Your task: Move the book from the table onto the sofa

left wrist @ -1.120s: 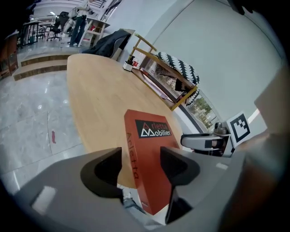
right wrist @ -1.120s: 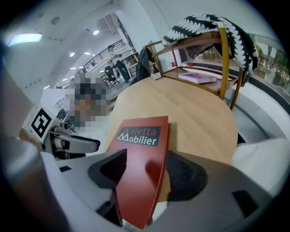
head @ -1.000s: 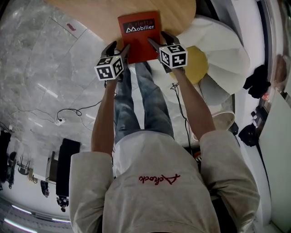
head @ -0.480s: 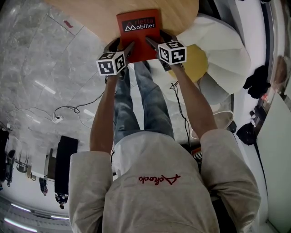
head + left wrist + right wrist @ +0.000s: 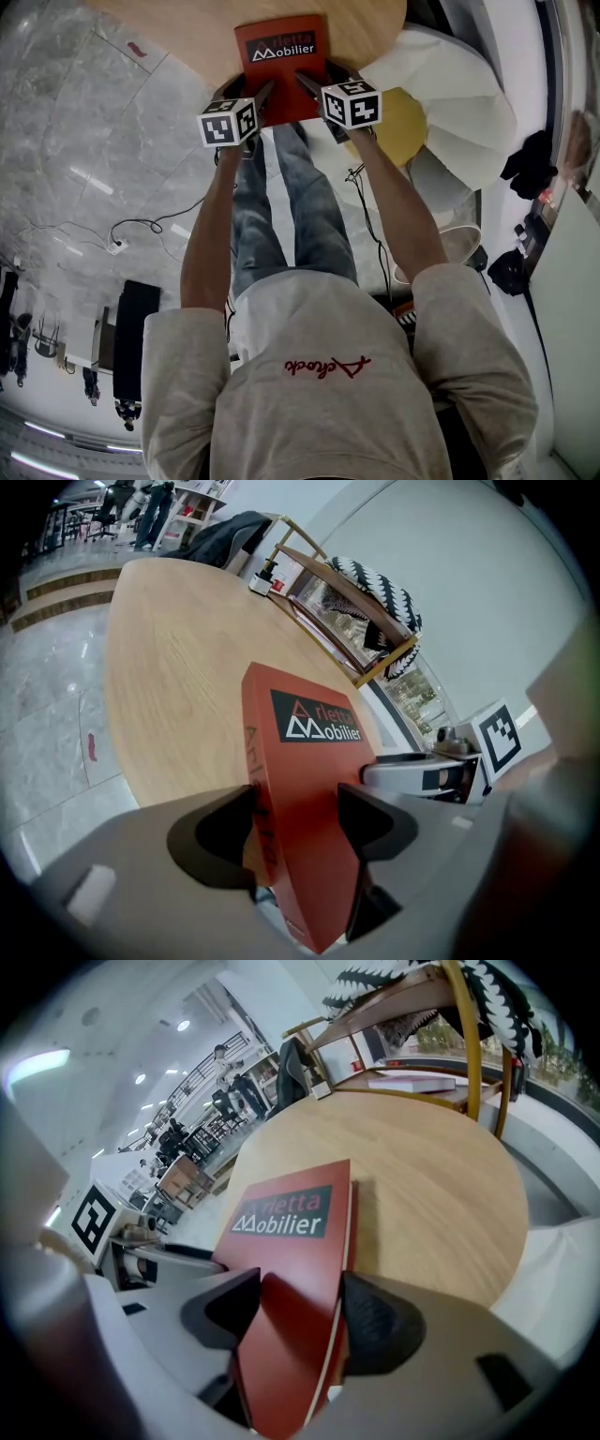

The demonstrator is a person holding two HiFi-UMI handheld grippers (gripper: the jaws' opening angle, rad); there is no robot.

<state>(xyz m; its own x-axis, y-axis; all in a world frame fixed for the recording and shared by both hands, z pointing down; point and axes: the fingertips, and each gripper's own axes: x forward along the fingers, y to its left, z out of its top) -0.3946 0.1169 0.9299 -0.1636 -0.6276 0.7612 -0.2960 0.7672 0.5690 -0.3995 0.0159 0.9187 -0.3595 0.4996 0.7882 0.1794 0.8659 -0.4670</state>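
Grey veined stone floor [image 5: 94,141] filled the left of the head view, with a cable trailing across it.

- Round table of pale wood [image 5: 187,23]: at the top of the head view, its curved edge toward the person.
- Left gripper [image 5: 246,94], grey-bodied, carrying a white cube with black square markers [image 5: 228,124]. It pointed steeply down at the book's near left corner. Its jaws had just been opening and stood released at full spread. In the left gripper view [image 5: 295,822] the book's corner lay between them, one jaw by the spine and the other over the cover, with no clamping visible.
- Orange-red book with a matte cover [image 5: 279,66]: slim and rectangular. A dark title panel near the far end bore a triangular logo and pale lettering, "Mobilier" legible beneath a red word. The spine [image 5: 253,771] showed faint lettering, and pale page edges showed along the right side [image 5: 328,1372]. It lay flat, cover up, on the table, its near end overhanging the table's edge toward the person.
- Right gripper [image 5: 319,80], of the same make, with its own marker cube [image 5: 351,103]. It was at the book's near right corner. Its jaws had also just been opening and stood unclenched. The corner sat between them in the right gripper view [image 5: 300,1321], one jaw above the cover and the other beside the page edge.
- Round yellow cushion [image 5: 403,127]: just right of the right gripper.
- White padded seat [image 5: 459,103]: beside the table at the right.
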